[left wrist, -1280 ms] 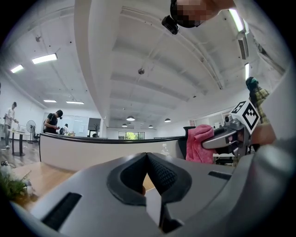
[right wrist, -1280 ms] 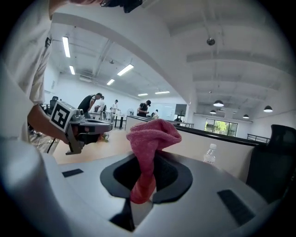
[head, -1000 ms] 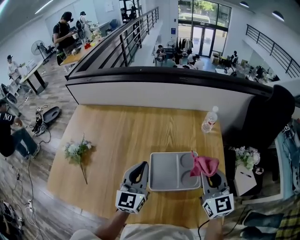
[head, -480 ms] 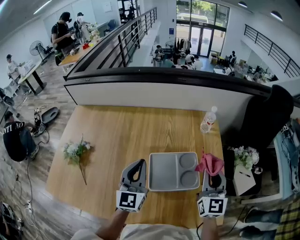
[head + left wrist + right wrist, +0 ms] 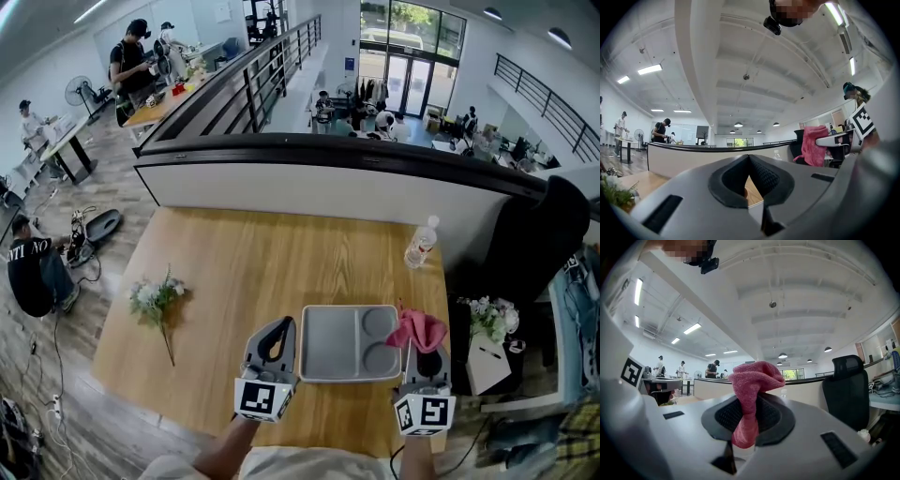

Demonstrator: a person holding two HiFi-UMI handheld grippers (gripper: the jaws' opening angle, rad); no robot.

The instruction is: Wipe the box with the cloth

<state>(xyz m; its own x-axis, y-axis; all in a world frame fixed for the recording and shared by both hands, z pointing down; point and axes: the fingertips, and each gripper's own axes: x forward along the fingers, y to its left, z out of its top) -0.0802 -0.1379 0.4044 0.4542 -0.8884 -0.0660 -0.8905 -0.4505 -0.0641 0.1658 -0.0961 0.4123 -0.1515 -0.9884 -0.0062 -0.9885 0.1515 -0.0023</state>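
**1. Table** (image 5: 234,272) – wood top, lt. brown, fills centre of head view. Far edge runs along a white half-wall (image 5: 309,187) w/ dark cap.

**2. Office chair** (image 5: 548,234) – black, high back, off table's far R corner.

**3. Box** (image 5: 326,345) – grey, shallow, tray-like. 1 lg. rect. compartment on L, 2 round wells on R. Lies flat on table nr. the person's edge, R of centre, between the 2 grippers.

**4. L gripper** (image 5: 279,328) – grey body, just beside box's L wall; contact not clear in head view. In L gripper view (image 5: 749,158) jaw tips are pressed together w/ nothing between. A sm. gap lower down shows only table top.

**5. R gripper** (image 5: 424,354) – at box's R side, tips pointing away from the person. In R gripper view (image 5: 751,401) jaws are closed on the cloth, pinching it mid-fold.

**6. Cloth** (image 5: 417,328) – pink, terry-look, bunched. Bulk stands up above the jaws, short tail hangs below the grip. In head view it overlaps box's R rim by the round wells; can't tell if it touches the box.

**7. Flower bunch** (image 5: 155,300) – white blooms, green stem, lying flat on table's L side, well apart from box.

**8. Water bottle** (image 5: 419,242) – clear plastic, upright nr. table's far R corner, well apart from box.
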